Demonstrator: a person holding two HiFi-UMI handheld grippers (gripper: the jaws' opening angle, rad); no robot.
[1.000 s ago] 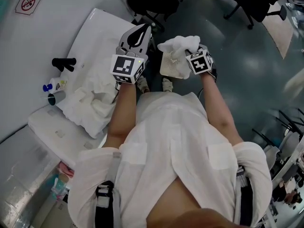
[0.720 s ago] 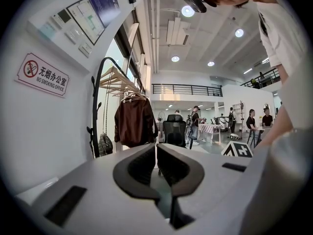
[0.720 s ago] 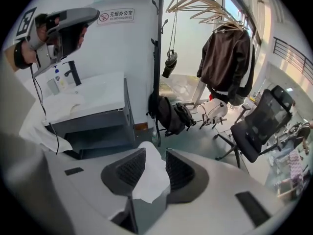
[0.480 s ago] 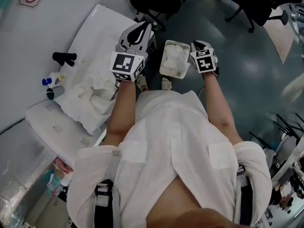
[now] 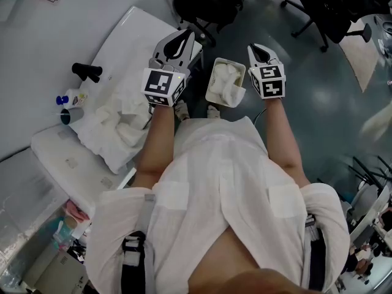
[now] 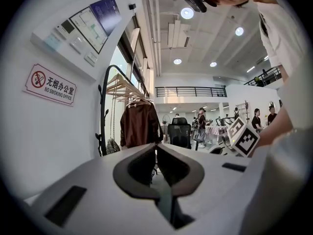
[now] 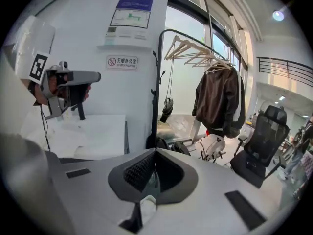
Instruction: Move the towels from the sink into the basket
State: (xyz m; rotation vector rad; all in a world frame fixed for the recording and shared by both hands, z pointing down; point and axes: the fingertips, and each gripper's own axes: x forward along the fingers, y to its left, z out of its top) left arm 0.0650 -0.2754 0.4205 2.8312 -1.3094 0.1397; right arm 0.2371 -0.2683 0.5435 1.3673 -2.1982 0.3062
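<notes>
Grey plastic jaws come first, up in front of the person's chest. The left gripper (image 5: 182, 37) is pinched together on nothing and hangs by the sink's edge nearest the basket. The right gripper (image 5: 254, 49), up beside the basket, has just closed its jaws with nothing between them. Below and to the side of the left one, a heap of crumpled white cloth towels (image 5: 116, 118) lies in the white rectangular sink (image 5: 135, 45), bunched toward its near end, with a black faucet (image 5: 86, 72) on the wall side. I'd judge them light, limp and not slippery, with nothing to break. They will likely sag and trail when lifted, so a pinch on a raised fold near the middle of a piece looks better than a corner, though one fold may drag its neighbour along. Lower down, by the person's white shoes (image 5: 212, 110), sits the small white plastic basket (image 5: 212, 81). One rumpled white towel (image 5: 226, 78) is already in it, well apart from the heap. Its mouth looks narrow, so a dangling end could catch on the rim or hang over. The way between sink and basket seems open; only the sink's edge needs clearing. Farther off, dark office chairs (image 5: 205, 5) stand on the grey-blue floor (image 5: 306, 103), out of the way.
</notes>
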